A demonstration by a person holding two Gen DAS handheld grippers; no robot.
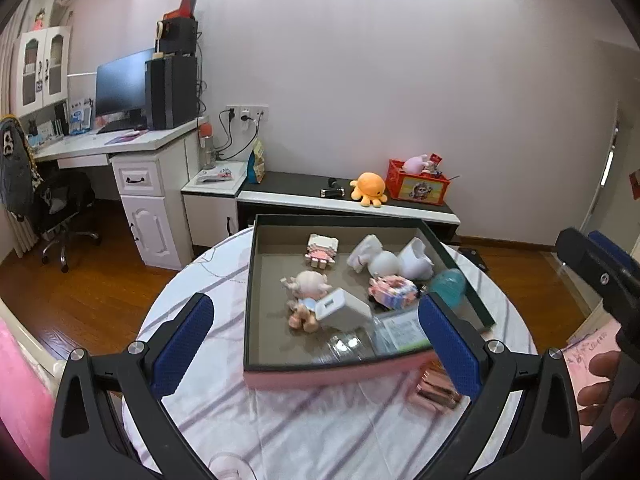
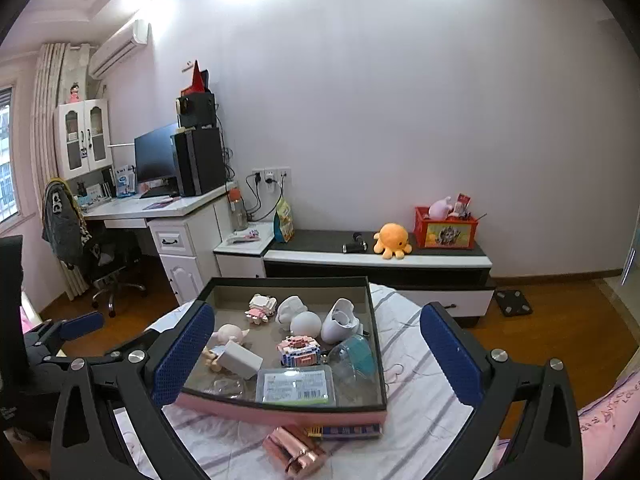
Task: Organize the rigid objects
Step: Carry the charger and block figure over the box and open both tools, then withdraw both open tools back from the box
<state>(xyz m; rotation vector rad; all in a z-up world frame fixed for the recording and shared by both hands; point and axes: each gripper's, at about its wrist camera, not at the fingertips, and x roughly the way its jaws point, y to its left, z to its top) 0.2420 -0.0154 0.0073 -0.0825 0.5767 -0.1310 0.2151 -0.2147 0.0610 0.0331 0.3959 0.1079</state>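
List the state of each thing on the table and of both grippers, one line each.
Left gripper: open, holding nothing.
Right gripper: open, holding nothing.
Box: open-topped, filled with items.
White charger: inside the box, tilted against the doll.
Doll: lying down in the box.
Clear case: lying flat in the box.
Rose-gold item: outside the box, on the cloth.

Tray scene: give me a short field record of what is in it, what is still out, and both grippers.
tray: on the round table
in tray: charger, brick toy, doll, card
outside tray: rose-gold item, at its near edge
left gripper: open, empty
right gripper: open, empty
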